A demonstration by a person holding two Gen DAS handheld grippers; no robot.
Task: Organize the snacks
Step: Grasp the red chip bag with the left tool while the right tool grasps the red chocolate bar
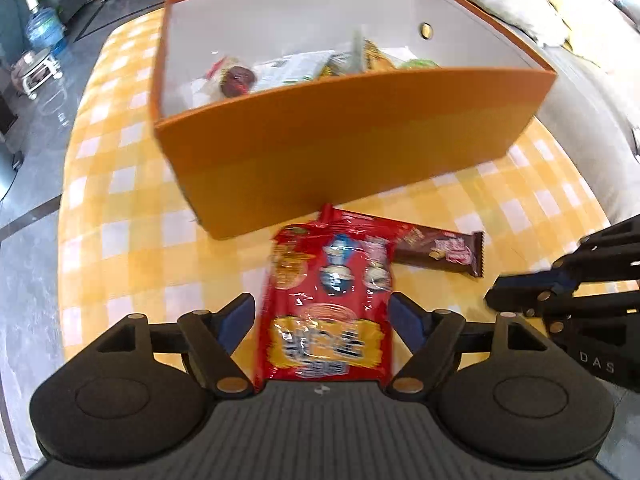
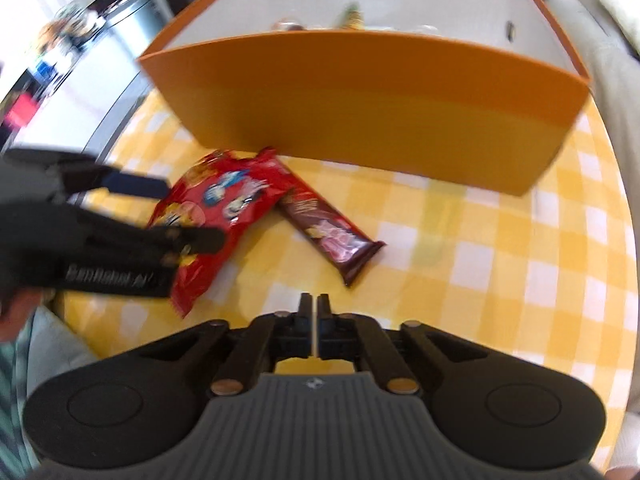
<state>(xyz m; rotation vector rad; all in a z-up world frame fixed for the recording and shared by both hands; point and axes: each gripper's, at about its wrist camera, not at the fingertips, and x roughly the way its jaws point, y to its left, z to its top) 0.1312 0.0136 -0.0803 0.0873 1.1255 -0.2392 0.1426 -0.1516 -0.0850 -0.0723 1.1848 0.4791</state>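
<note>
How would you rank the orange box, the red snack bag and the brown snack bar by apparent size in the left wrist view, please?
1. orange box, clearly largest.
2. red snack bag, though it lies nearest the camera.
3. brown snack bar, partly hidden under the bag.

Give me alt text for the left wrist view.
Left gripper open astride a red foil snack bag on the yellow checked tablecloth; a brown wrapped bar lies beside it, before the orange cardboard box.
</note>
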